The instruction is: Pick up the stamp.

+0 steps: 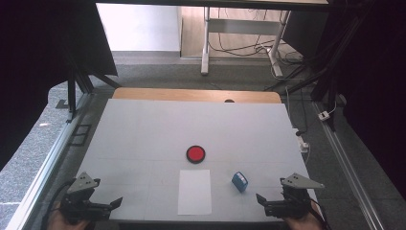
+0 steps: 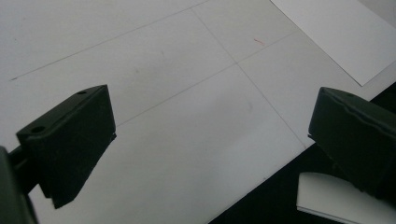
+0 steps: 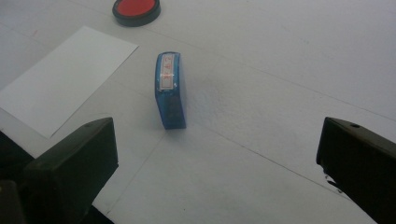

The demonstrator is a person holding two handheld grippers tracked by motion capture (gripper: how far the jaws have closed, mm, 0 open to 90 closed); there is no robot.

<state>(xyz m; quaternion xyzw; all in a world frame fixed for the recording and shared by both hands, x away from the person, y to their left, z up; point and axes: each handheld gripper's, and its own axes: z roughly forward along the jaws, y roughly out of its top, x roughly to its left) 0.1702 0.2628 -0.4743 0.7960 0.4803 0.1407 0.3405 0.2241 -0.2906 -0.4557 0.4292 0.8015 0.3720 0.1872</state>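
Two grippers rest at the near edge of the table, both with jaws spread wide and nothing between them: the left gripper (image 1: 116,202) at the near left corner, the right gripper (image 1: 261,199) at the near right. Nearest the right one lies a small blue stamp (image 1: 240,181), on its side on the white tabletop (image 1: 143,129), just right of a blank sheet of paper (image 1: 194,191) and apart from it; in the right gripper view the stamp (image 3: 170,89) sits straight ahead of the open jaws, its lettered face turned up and away. Beyond the paper, near the middle of the table, stands a round red ink pad (image 1: 196,154) in a black rim. Judging by this layout, the work is stamping the sheet, and the step in hand is picking up the stamp. To do it well, the right gripper should go forward low and square, take the stamp across its two flat blue sides rather than its ends, and close gently so that the smooth plastic does not squirt out or spin; the printing face should finish free to point downward. The left gripper could steady the paper later. Thin grid lines and a faint red mark cross the tabletop. Behind it a wooden edge (image 1: 191,94) shows, then grey carpet, desk legs with loose cables, and dark frames and curtains at both sides
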